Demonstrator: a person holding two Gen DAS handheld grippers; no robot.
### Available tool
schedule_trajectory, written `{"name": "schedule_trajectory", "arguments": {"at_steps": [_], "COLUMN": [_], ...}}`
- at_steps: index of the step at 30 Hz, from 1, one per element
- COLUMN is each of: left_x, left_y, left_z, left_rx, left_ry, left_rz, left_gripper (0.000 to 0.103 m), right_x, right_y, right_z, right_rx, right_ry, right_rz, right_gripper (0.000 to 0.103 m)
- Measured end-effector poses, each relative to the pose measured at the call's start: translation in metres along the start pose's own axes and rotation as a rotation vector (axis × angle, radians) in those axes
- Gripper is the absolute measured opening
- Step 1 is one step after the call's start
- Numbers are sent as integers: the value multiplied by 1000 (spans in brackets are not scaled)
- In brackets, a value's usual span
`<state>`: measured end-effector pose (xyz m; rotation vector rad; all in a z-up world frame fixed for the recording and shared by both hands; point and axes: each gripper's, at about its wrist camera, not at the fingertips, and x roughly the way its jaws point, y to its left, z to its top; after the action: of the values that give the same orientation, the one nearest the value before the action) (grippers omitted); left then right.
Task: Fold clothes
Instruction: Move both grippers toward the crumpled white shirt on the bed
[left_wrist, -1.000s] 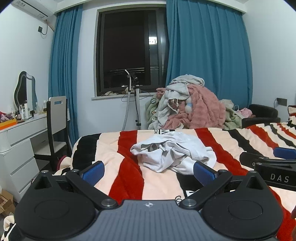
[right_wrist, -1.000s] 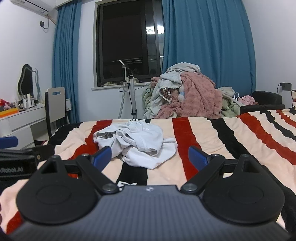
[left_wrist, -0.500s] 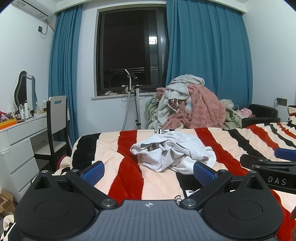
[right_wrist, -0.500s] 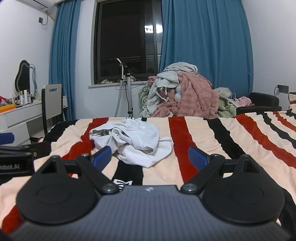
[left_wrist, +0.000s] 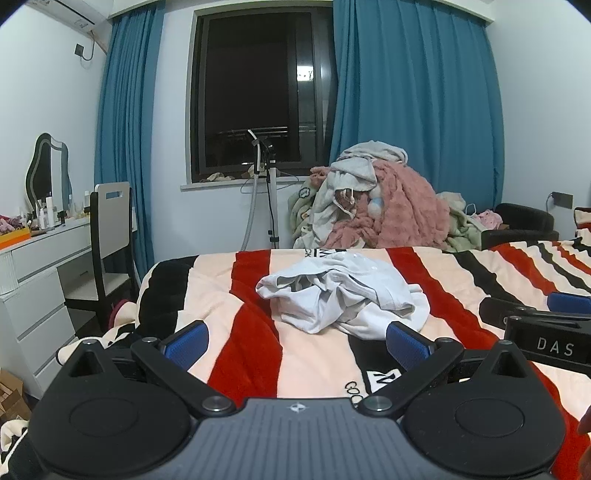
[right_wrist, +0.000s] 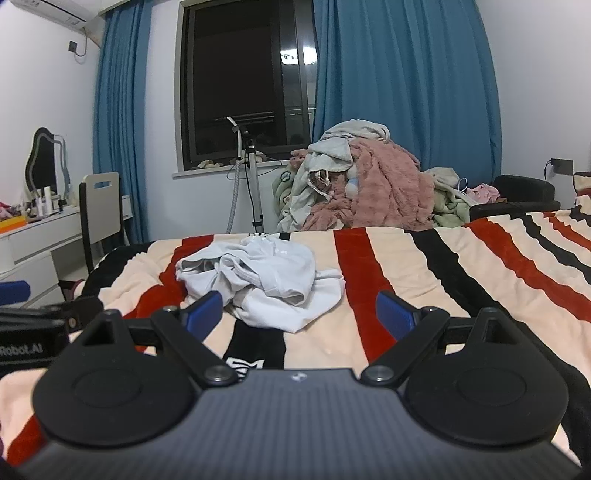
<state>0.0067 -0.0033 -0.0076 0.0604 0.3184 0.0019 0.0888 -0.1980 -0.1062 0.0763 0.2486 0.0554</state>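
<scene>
Here, a crumpled white garment (left_wrist: 343, 295) lies on the striped bed (left_wrist: 461, 266), its shape lost in folds. Just short of the garment, the left claw (left_wrist: 295, 341) and right claw (right_wrist: 299, 314) hover spread wide, holding nothing. Beyond the garment, a laundry heap (left_wrist: 373, 206) fronts blue curtains (left_wrist: 413, 92).

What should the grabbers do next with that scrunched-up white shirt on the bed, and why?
Probably move both forward to the white shirt and pinch its near edge. It lies crumpled in a heap on the striped blanket, so it needs spreading flat before folding. The left gripper and right gripper are both open, holding nothing, and stop short of the cloth.
</scene>
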Motion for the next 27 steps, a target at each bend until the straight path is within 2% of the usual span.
{"name": "schedule_trajectory", "arguments": {"at_steps": [8,14,17,20,25,27], "left_x": [4,-1,-7,-7,14,36], "left_y": [3,5,9,13,13,11], "left_z": [-2,1,7,19,54,65], "left_rx": [-26,-40,-59,-78,-109,-121], "left_ry": [9,-28,-62,-63,-42,6], "left_rz": [-22,-13,-8,2,8,-12], "left_gripper": [103,103,103,103,103,103], "right_x": [4,8,11,13,15,18], "right_y": [-1,3,9,4,-15,-21], "right_z": [0,9,24,46,98,115], "right_rx": [13,34,8,46,128,136], "right_ry": [28,-8,-55,-81,-115,-133], "right_rz": [5,-7,-59,-85,-38,-20], "right_gripper": [91,91,91,91,91,91]}}
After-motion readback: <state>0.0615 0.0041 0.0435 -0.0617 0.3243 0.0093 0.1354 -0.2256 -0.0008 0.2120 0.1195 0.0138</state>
